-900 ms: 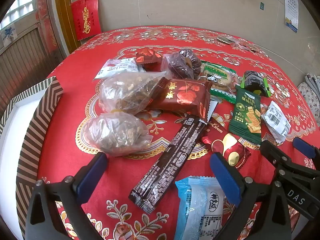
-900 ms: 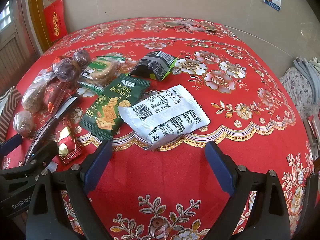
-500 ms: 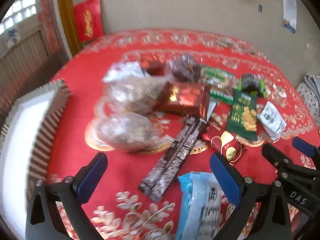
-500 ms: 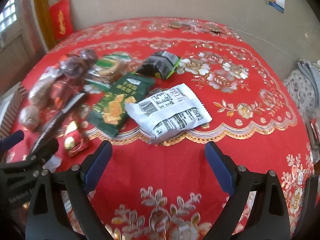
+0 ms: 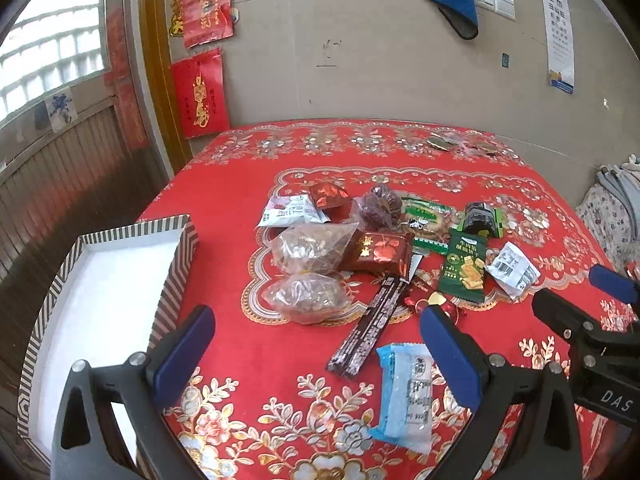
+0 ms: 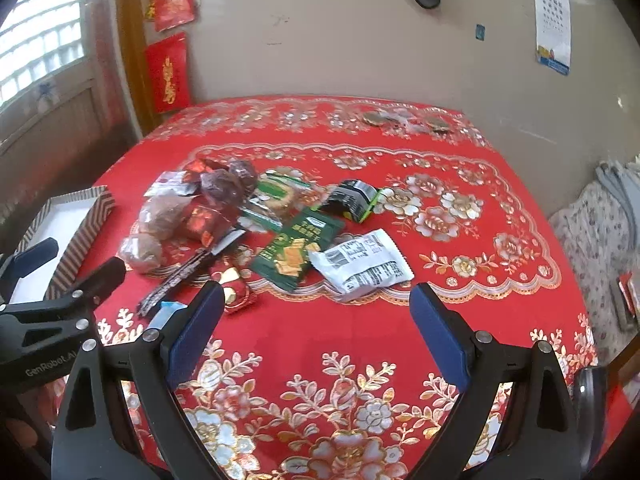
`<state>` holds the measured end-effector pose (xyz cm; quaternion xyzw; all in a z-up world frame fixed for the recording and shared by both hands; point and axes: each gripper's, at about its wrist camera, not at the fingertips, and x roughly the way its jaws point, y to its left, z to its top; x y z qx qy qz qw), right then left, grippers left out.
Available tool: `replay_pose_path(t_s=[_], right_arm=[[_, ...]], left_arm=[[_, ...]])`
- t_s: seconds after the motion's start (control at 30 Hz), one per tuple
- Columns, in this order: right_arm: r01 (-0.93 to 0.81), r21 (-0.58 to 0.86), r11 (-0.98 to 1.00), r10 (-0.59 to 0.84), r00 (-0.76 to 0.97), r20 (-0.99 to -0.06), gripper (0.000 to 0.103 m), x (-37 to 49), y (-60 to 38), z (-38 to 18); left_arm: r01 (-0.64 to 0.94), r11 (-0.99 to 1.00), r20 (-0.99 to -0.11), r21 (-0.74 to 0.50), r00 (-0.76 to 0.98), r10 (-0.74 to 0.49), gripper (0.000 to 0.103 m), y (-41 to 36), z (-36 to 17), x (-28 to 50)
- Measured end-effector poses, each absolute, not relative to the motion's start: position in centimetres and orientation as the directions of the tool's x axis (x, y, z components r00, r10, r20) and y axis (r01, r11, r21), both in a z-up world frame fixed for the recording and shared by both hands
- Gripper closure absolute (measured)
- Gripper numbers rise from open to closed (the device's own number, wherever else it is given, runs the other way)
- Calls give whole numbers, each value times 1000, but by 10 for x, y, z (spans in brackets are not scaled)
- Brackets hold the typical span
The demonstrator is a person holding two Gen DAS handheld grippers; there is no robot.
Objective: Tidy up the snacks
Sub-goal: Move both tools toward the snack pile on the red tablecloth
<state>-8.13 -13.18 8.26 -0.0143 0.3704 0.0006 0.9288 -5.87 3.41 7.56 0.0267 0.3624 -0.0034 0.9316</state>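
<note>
Left wrist view shows both tools, left [image 5: 316, 354] and right [image 6: 316, 320], released and empty above the worktop [image 5: 280, 360], likely because no snack [image 5: 308, 298] is chosen yet for the empty box [image 5: 108, 280] beside the pile.

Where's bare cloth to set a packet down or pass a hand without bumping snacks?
Free: the tablecloth right of the white barcode packet, and the strip between the striped box and the clear bags. The far edge is mostly bare. Crowded: the middle, from the clear bags across the dark long bar to the green cracker packet.
</note>
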Motion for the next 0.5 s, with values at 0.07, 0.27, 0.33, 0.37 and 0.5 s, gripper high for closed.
replay_pose_path(t_s=[0.07, 0.27, 0.33, 0.37, 0.5], right_arm=[[-22, -26, 999, -1, 729, -685, 9, -84, -129, 85], [-35, -11, 999, 17, 715, -699, 9, -85, -129, 80], [-37, -12, 999, 18, 711, -703, 9, -84, -128, 79], [-40, -14, 999, 18, 709, -705, 9, -84, -127, 78], [-56, -9, 998, 33, 700, -713, 9, -83, -124, 75]], left_arm=[[29, 999, -686, 30, 728, 0, 0, 39, 74, -58], [5, 1000, -721, -20, 693, -18, 0, 62, 66, -49], [2, 1000, -725, -21, 688, -16, 0, 68, 66, -47], [2, 1000, -728, -28, 685, -22, 0, 71, 66, -45], [0, 996, -765, -90, 640, -69, 0, 84, 64, -35]])
